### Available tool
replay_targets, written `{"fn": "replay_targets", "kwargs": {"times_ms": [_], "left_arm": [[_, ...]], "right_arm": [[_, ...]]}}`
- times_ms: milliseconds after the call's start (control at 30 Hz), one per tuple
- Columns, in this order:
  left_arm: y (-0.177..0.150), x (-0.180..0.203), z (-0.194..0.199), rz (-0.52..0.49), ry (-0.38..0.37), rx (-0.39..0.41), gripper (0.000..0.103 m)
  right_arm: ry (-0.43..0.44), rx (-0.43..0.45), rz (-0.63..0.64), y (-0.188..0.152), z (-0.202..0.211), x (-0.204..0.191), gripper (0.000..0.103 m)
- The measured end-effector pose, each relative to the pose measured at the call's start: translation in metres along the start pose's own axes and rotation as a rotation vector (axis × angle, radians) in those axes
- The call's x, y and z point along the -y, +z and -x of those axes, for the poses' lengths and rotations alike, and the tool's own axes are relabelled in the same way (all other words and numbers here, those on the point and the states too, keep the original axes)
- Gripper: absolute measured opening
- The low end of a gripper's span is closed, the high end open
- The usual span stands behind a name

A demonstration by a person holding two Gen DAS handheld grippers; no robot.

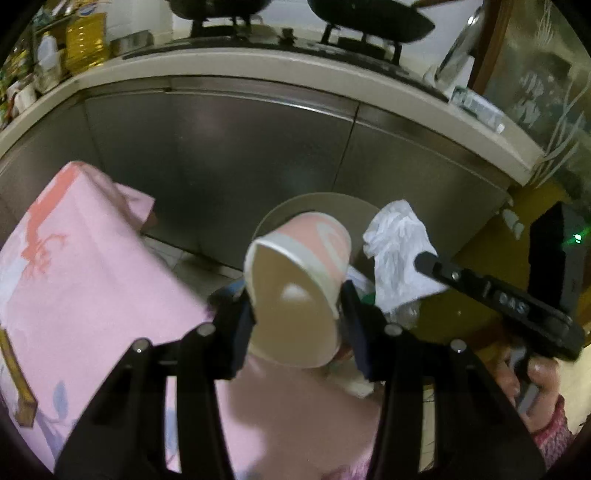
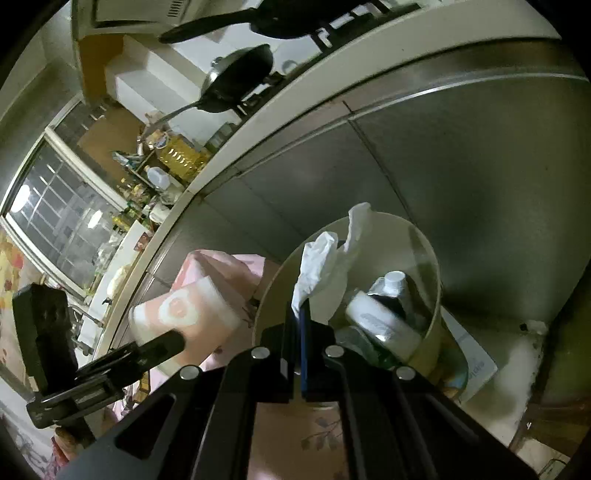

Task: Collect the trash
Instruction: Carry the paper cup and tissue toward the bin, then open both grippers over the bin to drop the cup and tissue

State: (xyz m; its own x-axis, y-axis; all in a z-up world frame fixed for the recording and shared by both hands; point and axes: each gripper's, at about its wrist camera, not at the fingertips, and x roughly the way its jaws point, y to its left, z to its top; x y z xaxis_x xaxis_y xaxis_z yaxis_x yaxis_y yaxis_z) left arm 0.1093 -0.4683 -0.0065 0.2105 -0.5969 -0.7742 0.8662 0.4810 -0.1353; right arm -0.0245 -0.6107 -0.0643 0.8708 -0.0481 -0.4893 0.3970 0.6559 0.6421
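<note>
My left gripper (image 1: 297, 308) is shut on a pink and white paper cup (image 1: 295, 288), tilted with its open mouth toward the camera, held over the near rim of a round beige trash bin (image 1: 295, 206). My right gripper (image 2: 300, 314) is shut on a crumpled white tissue (image 2: 325, 258) and holds it over the same bin (image 2: 432, 266). The bin holds a white bottle (image 2: 384, 321) and other trash. The cup also shows in the right wrist view (image 2: 184, 314), left of the bin. The right gripper with the tissue (image 1: 399, 251) shows in the left wrist view.
A table with a pink cloth (image 1: 81, 280) stands left of the bin. Steel cabinet doors (image 1: 240, 162) under a counter are right behind the bin. Pans (image 1: 369, 18) sit on the stove above. Paper (image 2: 472, 362) lies on the floor beside the bin.
</note>
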Motion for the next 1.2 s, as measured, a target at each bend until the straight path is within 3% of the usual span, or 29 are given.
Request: {"fn": "replay_targets", "kwargs": {"times_ms": [33,133,300,333,367,433,700,933,1033,1200], "left_arm": [[0.002,0.001,-0.005,-0.006,0.008,-0.005,0.047],[0.010,0.007,-0.024,-0.015,0.047,-0.024,0.067],[0.017,0.010,-0.036,0.000,0.055,-0.040,0.068],[0.017,0.009,-0.034,0.009,0.050,-0.035,0.068],[0.017,0.008,-0.031,0.019,0.040,-0.029,0.068],[0.016,0.007,-0.024,0.028,0.037,-0.016,0.068],[0.016,0.003,-0.015,0.064,0.019,0.007,0.068],[0.035,0.019,-0.011,0.040,0.049,0.115,0.069],[0.042,0.020,-0.022,0.035,0.070,0.078,0.087],[0.043,0.022,-0.031,0.039,0.059,0.056,0.088]], "right_arm": [[0.001,-0.007,-0.012,0.001,-0.004,0.004,0.000],[0.031,-0.023,-0.057,0.006,-0.014,0.012,0.000],[0.066,-0.024,-0.116,0.010,-0.025,0.020,0.005],[0.066,-0.019,-0.119,0.010,-0.026,0.020,0.015],[0.061,-0.016,-0.121,0.012,-0.028,0.020,0.037],[0.047,0.006,-0.129,0.012,-0.026,0.021,0.066],[0.058,0.034,-0.143,0.011,-0.017,0.023,0.066],[0.064,0.045,-0.135,0.006,-0.004,0.021,0.066],[0.062,0.052,-0.139,0.006,0.001,0.022,0.066],[0.059,0.058,-0.121,0.007,0.007,0.020,0.066]]}}
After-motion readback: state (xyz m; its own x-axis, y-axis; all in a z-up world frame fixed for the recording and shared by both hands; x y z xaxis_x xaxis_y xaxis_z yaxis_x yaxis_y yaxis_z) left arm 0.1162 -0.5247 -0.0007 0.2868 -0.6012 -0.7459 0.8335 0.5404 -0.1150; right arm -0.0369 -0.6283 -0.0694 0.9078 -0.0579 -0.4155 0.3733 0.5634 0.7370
